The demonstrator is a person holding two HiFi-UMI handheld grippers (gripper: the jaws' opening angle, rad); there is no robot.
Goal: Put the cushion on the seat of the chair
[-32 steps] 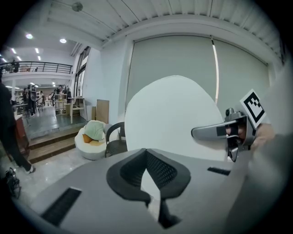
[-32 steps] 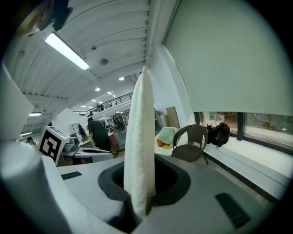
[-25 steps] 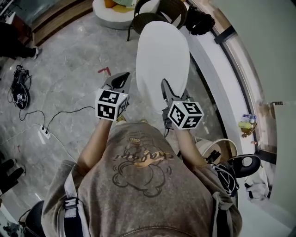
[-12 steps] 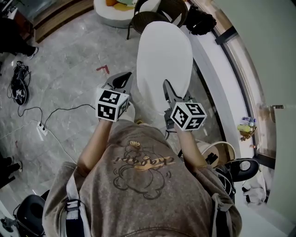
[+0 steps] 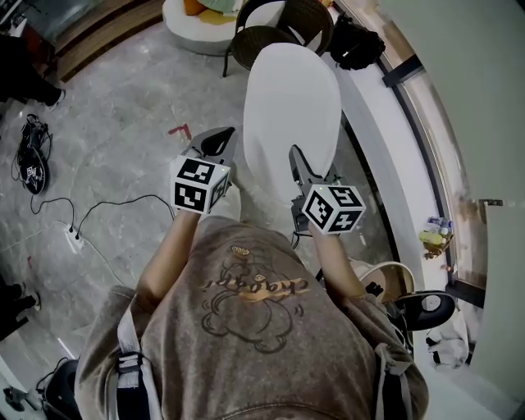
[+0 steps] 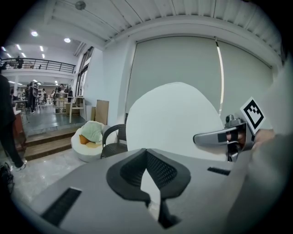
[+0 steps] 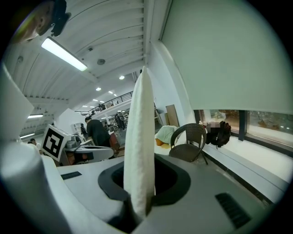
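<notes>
A big white oval cushion (image 5: 291,115) stands on edge in front of the person. My right gripper (image 5: 297,160) is shut on its near right rim; in the right gripper view the cushion (image 7: 139,146) rises edge-on from between the jaws. My left gripper (image 5: 220,141) hovers just left of the cushion with its jaws together, holding nothing. From the left gripper view the cushion (image 6: 171,121) shows broadside. A dark wicker chair (image 5: 271,33) waits ahead, its seat bare; it also appears as chair (image 6: 112,139) and chair (image 7: 190,141).
A white round pouf (image 5: 197,16) with green and orange pillows sits left of the chair. A black bag (image 5: 354,39) lies on the window ledge (image 5: 394,164) along the right. Cables and a power strip (image 5: 75,234) trail over the marble floor at left.
The person has stepped forward with the cushion, both grippers moving with it. The grip on the cushion is unchanged.
</notes>
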